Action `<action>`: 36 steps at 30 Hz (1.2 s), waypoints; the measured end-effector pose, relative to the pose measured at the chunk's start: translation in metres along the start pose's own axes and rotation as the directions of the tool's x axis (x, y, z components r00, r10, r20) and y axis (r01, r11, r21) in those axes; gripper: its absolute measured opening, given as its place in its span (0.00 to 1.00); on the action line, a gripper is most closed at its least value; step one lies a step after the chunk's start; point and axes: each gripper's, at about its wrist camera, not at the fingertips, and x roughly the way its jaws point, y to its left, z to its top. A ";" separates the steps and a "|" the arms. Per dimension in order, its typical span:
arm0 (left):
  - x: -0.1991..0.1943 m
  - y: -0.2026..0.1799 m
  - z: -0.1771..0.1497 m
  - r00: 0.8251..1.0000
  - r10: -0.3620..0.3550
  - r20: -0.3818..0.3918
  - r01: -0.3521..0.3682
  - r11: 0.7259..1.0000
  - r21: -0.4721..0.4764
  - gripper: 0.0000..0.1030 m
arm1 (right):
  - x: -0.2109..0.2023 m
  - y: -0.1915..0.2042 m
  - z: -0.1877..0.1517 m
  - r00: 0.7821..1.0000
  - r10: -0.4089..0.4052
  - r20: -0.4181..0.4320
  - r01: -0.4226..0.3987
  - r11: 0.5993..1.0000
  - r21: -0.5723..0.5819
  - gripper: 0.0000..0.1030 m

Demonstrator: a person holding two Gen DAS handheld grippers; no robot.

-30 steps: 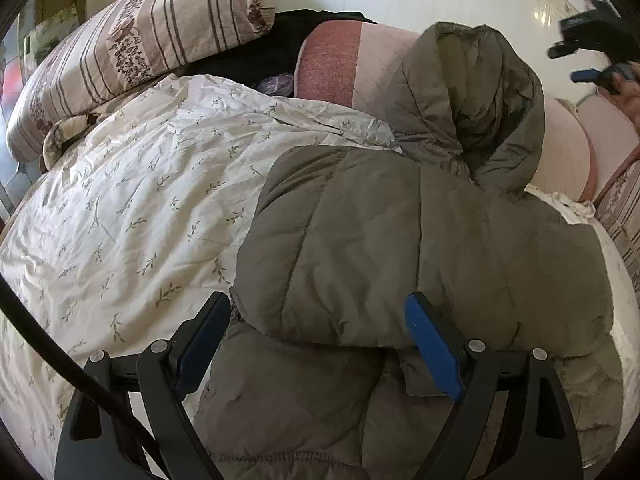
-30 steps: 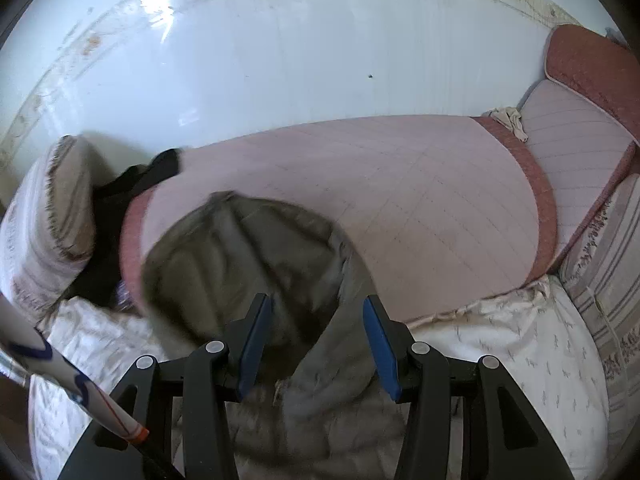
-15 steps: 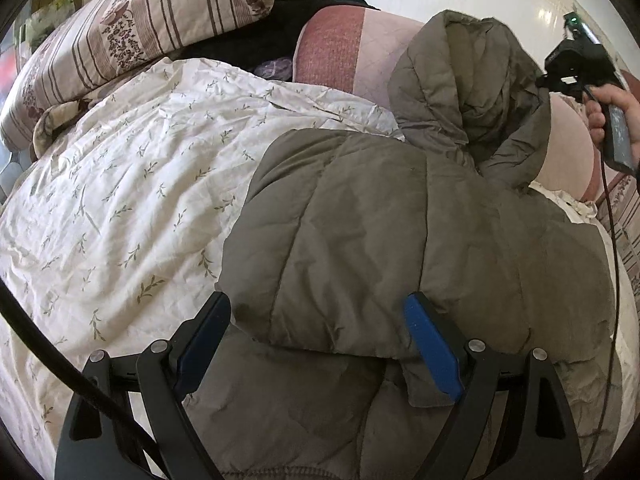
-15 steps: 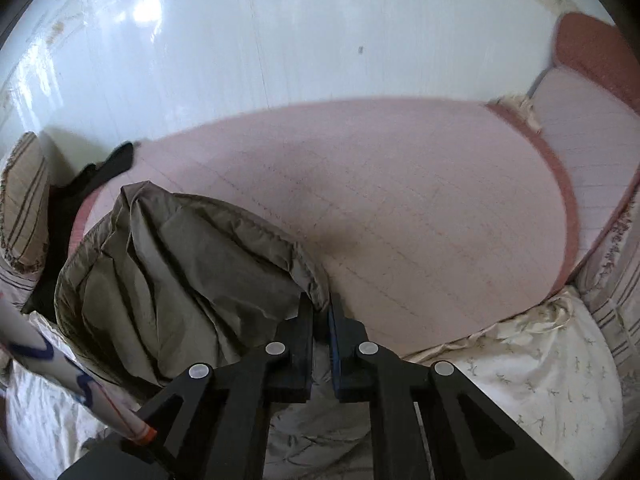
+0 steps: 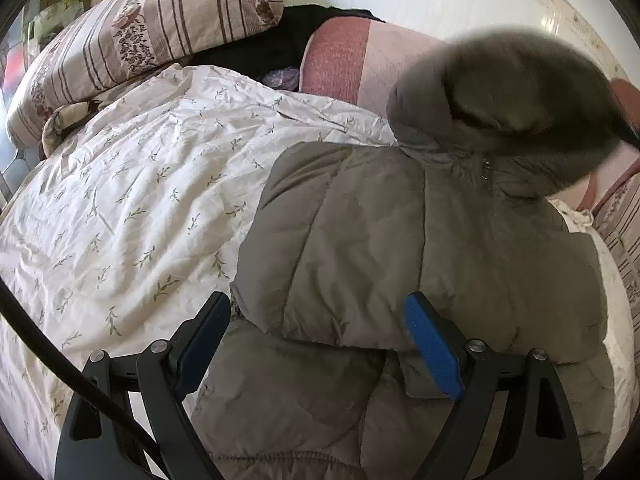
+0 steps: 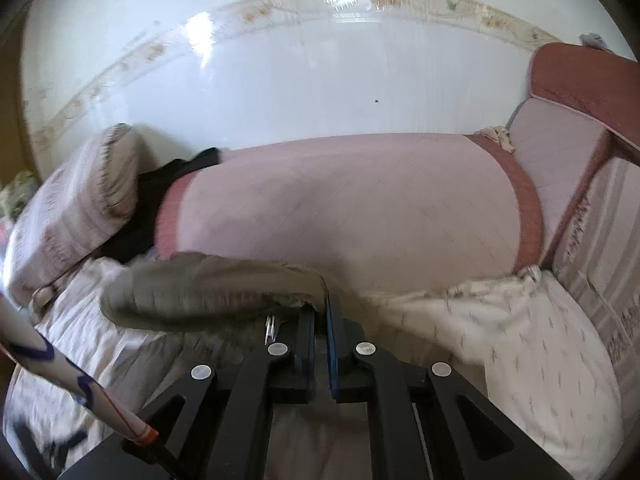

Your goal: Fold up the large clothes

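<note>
The right gripper (image 6: 320, 312) is clamped on the rim of the hood (image 6: 208, 292), its jaws pressed together with the olive fabric pinched at their tips. A second ago those jaws stood half open above the hood; they have since closed on its edge, and the hood, which then lay back against the pink headboard (image 6: 360, 208), now swings forward and blurs in both views. In the left wrist view the hood (image 5: 520, 92) hangs lifted over the collar of the jacket (image 5: 400, 240), just in front of the headboard.

The left gripper (image 5: 316, 344) has its jaws spread wide, one on each side of the folded sleeve edge at the near end of the jacket, pressing on nothing that can be seen; it sits where it did a second ago. The jacket lies flat on the floral duvet (image 5: 140, 200), well below the headboard, with a striped pillow (image 5: 140, 32) off to the headboard's left.

The grip and forward pull suggest the hood is being folded down onto the jacket's body, an early step before the bulk is doubled over.
</note>
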 end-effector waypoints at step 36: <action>-0.009 -0.034 -0.010 0.998 -0.030 0.055 0.026 0.997 0.070 0.85 | 0.008 0.007 -0.122 0.989 0.103 -0.107 -0.087 0.986 0.143 0.02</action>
